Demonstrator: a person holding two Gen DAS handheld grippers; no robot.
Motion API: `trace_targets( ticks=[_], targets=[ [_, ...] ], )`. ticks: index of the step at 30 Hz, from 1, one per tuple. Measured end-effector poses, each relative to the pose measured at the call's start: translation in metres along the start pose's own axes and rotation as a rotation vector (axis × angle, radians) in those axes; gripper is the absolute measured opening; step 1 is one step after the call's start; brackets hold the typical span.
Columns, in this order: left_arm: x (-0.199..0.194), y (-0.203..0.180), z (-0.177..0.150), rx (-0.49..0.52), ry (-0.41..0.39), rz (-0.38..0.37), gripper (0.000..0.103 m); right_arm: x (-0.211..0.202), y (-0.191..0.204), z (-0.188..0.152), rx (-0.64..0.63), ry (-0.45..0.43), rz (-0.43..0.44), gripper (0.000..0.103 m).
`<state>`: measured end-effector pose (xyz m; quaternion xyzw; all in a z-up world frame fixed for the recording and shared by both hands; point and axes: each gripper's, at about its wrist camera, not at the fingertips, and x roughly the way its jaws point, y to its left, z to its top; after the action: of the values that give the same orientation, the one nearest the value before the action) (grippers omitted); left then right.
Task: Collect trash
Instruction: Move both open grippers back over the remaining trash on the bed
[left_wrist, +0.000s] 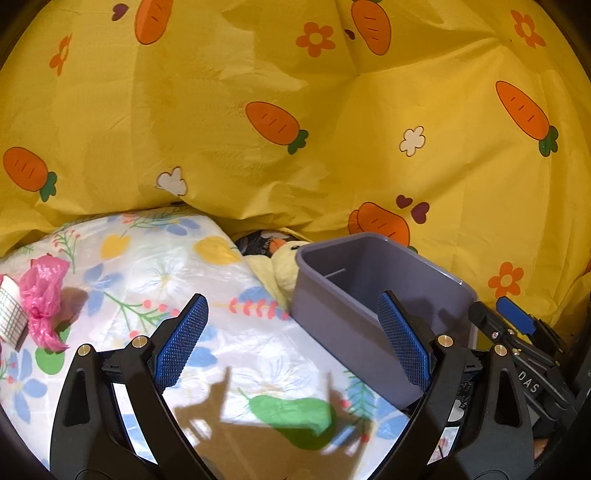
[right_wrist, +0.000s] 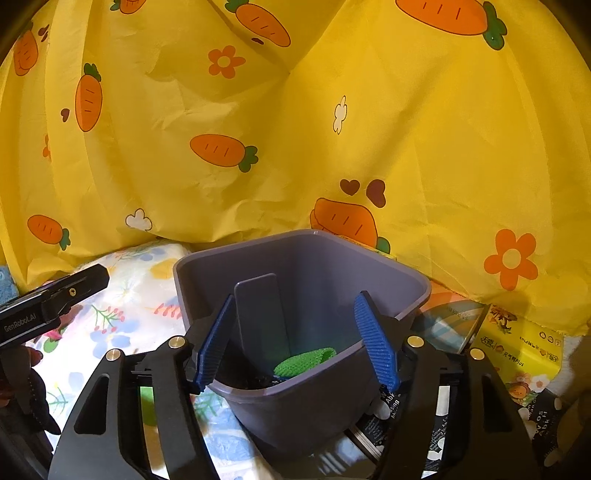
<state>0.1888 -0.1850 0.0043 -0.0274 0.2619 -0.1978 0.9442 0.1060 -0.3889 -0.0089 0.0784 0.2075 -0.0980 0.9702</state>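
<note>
A grey-purple bin (left_wrist: 354, 306) stands on the floral sheet (left_wrist: 155, 258) in front of the yellow carrot cloth. My left gripper (left_wrist: 291, 339) is open and empty, low over the sheet just left of the bin. A crumpled pink plastic bag (left_wrist: 42, 295) lies far left on the sheet, beside a white checked paper (left_wrist: 11, 314). My right gripper (right_wrist: 295, 341) is open above the near corner of the bin (right_wrist: 332, 258), holding nothing. A green mesh piece (right_wrist: 306, 362) lies at the bottom of the bin with dark scraps beside it.
A yellow duck plush (left_wrist: 284, 266) sits between sheet and bin. A yellow printed packet (right_wrist: 517, 347) and black printed wrappers (right_wrist: 546, 417) lie right of the bin. The yellow carrot cloth (right_wrist: 406, 129) rises behind everything. An upright flat panel (right_wrist: 258, 317) stands inside the bin.
</note>
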Motion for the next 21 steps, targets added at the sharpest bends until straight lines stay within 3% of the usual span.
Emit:
trace_targets(
  ticks=[9,14,21],
  targets=[
    [-0.05,0.076,-0.027,-0.074,0.006,0.248,0.091,-0.013,0.051,0.003,-0.042,-0.013,0.108,0.08],
    [-0.081,0.12,-0.046,-0.129,0.016,0.35,0.091,-0.008,0.1,-0.001,-0.085,0.046,0.205,0.083],
    [-0.124,0.193,-0.072,-0.227,0.022,0.57,0.091,0.005,0.182,-0.005,-0.176,0.133,0.322,0.083]
  ],
)
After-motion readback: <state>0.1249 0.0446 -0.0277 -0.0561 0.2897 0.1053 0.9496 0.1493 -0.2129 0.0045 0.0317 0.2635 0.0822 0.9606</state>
